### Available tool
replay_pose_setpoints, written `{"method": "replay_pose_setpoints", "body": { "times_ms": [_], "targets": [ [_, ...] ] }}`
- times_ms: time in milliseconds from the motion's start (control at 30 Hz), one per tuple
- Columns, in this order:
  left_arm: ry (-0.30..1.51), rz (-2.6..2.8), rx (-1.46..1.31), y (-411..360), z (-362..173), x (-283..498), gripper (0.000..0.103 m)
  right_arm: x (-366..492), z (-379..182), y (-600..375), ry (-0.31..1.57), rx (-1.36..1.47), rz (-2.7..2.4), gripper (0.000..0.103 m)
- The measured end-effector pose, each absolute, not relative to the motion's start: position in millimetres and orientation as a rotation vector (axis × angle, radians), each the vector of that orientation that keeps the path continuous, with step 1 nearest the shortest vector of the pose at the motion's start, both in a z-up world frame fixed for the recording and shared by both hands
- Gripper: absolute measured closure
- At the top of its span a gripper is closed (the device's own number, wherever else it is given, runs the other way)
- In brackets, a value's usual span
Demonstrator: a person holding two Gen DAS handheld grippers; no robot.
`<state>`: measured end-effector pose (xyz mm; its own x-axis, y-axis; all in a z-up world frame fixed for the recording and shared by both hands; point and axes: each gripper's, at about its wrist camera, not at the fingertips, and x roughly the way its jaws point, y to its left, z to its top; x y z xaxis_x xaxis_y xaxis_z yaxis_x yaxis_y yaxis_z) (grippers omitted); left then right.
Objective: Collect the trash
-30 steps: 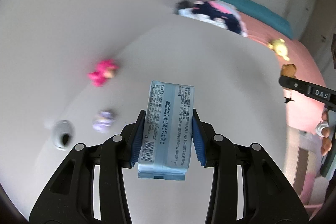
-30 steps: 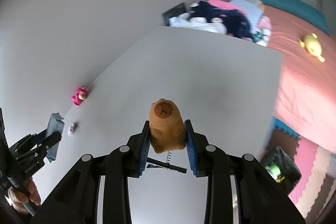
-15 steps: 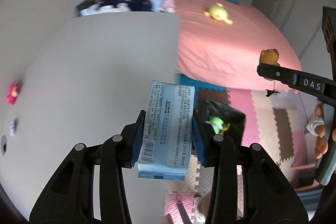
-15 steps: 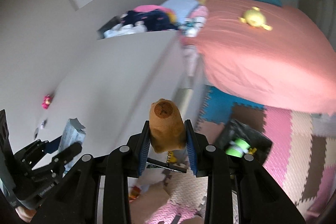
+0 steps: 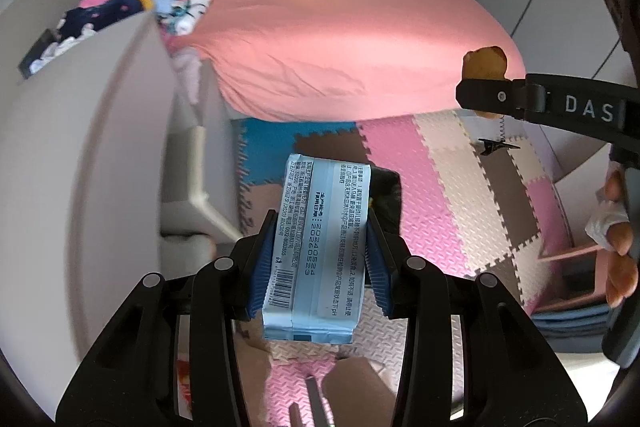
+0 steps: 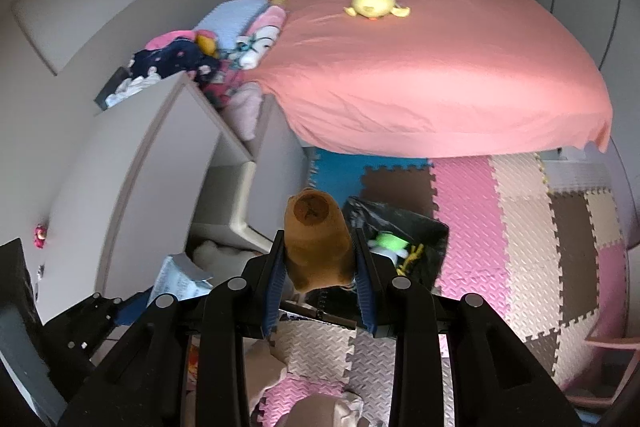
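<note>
bin (image 6: 424,227): black-lined, sits on the foam mat by the bed, partly hidden behind both held items. Already has green and yellow scraps in it. Liner looks thin and floppy, so I'd guess stuff should be dropped in, not pushed.

pack (image 5: 320,247): light blue soft pack, wipes or tissues by the look of it. Up in the air over the mat, nipped across its width in the left gripper (image 5: 320,259), blue pads on both long edges. Looks light and squishy, and the film is probably slick, so a mid-body pinch like this one seems the safe hold.

pack text: back panel of small Chinese print I can't make out, a barcode near the lower left, and two date lines reading 20240524 and 20260523.

toy (image 6: 318,239): small brown plush thing with a spring and clip hanging under it. Held above the bin in the right gripper (image 6: 320,259), jaws squeezing its sides. Soft, weighs next to nothing I reckon; the dangling clip could snag.

gripper text: "DAS" on the right gripper's side, seen from the left camera; the rest is cut off.
</note>
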<state>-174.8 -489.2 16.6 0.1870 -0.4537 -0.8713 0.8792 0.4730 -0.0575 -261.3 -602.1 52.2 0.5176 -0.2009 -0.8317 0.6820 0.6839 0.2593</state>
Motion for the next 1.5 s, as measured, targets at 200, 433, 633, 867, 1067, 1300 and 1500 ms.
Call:
{"method": "replay_pose_setpoints", "body": {
  "times_ms": [200, 433, 633, 867, 1067, 1300, 1500],
  "targets": [
    [0.915, -0.951, 0.528, -514.2, 8.0, -193.0, 0.006, -257.5, 40.9, -625.3, 0.907, 0.614, -0.69, 0.002],
    [0.942, -0.936, 0.518, -521.7, 4.8, -187.7, 0.006, -255.1, 32.8, -633.0, 0.901, 0.645, -0.694, 0.003],
    [0.963, -0.943, 0.507, -516.2, 5.1, -183.6, 0.006, -247.3, 32.9, -631.1, 0.902, 0.658, -0.678, 0.003],
    [0.961, -0.937, 0.493, -507.3, 10.4, -177.3, 0.006, -239.2, 35.7, -623.8, 0.898, 0.664, -0.668, 0.003],
    [0.932, -0.925, 0.49, -492.5, 24.4, -170.6, 0.006, -226.6, 48.5, -610.4, 0.882, 0.65, -0.642, 0.003],
    [0.902, -0.874, 0.444, -452.6, 48.3, -145.7, 0.006, -197.5, 71.5, -582.1, 0.856, 0.611, -0.589, 0.003],
    [0.873, -0.797, 0.399, -408.9, 68.7, -116.3, 0.006, -159.5, 91.6, -541.8, 0.836, 0.565, -0.517, 0.003]
  ]
}}
